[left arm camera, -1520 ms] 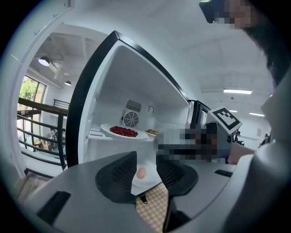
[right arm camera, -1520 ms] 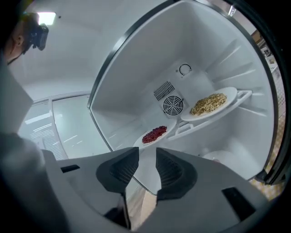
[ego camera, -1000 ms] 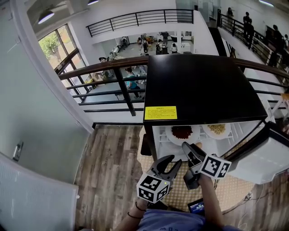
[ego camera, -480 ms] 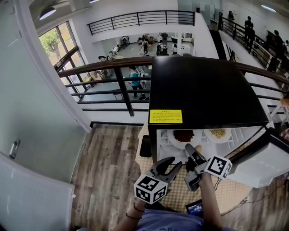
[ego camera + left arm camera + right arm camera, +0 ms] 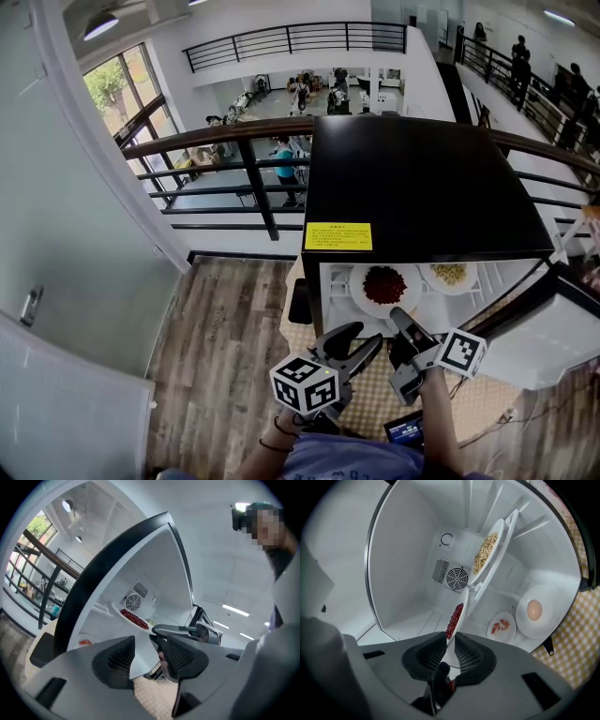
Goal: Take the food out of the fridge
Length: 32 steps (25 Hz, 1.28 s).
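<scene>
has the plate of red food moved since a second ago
Yes. The plate of red food has slid forward, out from under the fridge's black top, past the neighbouring plate of pale food.

Head view steeply down from above; claw views close (fridge (image 5: 422, 187) interior shared)

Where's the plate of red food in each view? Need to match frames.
Head view: plate of red food, just lower right of centre.
Left gripper view: near centre, a thin red strip below the fan grille.
Right gripper view: lower centre, seen edge-on.
Shared landmark: the plate of pale grains beside it.
</scene>
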Tool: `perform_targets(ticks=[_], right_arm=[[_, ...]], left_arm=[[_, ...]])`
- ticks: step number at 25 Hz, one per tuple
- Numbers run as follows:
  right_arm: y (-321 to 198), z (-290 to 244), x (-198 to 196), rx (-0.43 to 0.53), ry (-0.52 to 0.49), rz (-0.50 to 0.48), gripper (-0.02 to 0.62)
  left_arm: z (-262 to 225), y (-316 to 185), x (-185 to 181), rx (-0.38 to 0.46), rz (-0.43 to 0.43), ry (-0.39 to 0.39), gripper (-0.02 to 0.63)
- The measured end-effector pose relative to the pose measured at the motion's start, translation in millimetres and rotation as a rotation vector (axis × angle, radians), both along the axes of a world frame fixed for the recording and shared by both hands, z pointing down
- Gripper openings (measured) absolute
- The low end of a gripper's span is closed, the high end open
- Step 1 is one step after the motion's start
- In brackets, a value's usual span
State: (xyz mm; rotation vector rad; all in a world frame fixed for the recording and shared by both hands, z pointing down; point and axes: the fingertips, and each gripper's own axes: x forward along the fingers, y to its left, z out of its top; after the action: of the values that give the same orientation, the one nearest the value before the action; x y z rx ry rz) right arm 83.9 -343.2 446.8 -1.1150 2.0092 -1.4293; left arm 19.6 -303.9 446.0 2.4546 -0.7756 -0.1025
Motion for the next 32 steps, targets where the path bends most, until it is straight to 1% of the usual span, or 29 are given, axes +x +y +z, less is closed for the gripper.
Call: perform_targets(ticks=[2, 4, 11, 14, 18, 21, 23, 25, 29, 32], right_arm=[[4.3, 2.3, 3.3, -0.013, -0.017, -0.004, 0.061], [9.2, 2.7, 5.0, -0.017, -0.032, -0.01, 0.058], [29.8, 7.7, 9.6, -0.027, -0.054, -0.047, 0.047], [38.8, 12.2, 12.4, -0.04, -0.041, -0.05, 0.031], [46.6, 14.1, 14.0, -0.044, -0.042, -0.067, 0.027], [51.0, 15.2, 16.1, -0.047, -0.046, -0.077, 0.026], [53.5, 13.5, 16.8, -0.049, -0.058, -0.08, 0.026], [55.1, 10.4, 17.3, -0.044, -0.063, -0.084, 0.026], [58.2, 7.3, 16.8, -0.048, -0.083, -0.092, 0.028], [60.1, 5.4, 17.0, -0.039, -0.089, -0.106, 0.028]], left_arm=[[-1.1, -1.5, 0.8, -0.03, -0.003, 0.046, 0.216], [-1.5, -3.4, 1.5, -0.047, -0.006, 0.068, 0.222], [1.2, -8.8, 5.3, -0.082, -0.015, 0.1, 0.223], [7.0, -8.7, 10.3, -0.11, -0.007, 0.109, 0.224], [13.0, -8.6, 20.1, -0.136, -0.002, 0.125, 0.224], [15.0, -6.9, 26.1, -0.134, 0.008, 0.113, 0.224], [13.5, -5.5, 27.4, -0.117, 0.011, 0.097, 0.222], [10.7, -3.7, 28.2, -0.087, 0.012, 0.068, 0.222], [7.6, 0.8, 29.0, -0.016, 0.013, -0.02, 0.222], [4.4, 3.7, 28.3, 0.007, 0.0, -0.035, 0.221]])
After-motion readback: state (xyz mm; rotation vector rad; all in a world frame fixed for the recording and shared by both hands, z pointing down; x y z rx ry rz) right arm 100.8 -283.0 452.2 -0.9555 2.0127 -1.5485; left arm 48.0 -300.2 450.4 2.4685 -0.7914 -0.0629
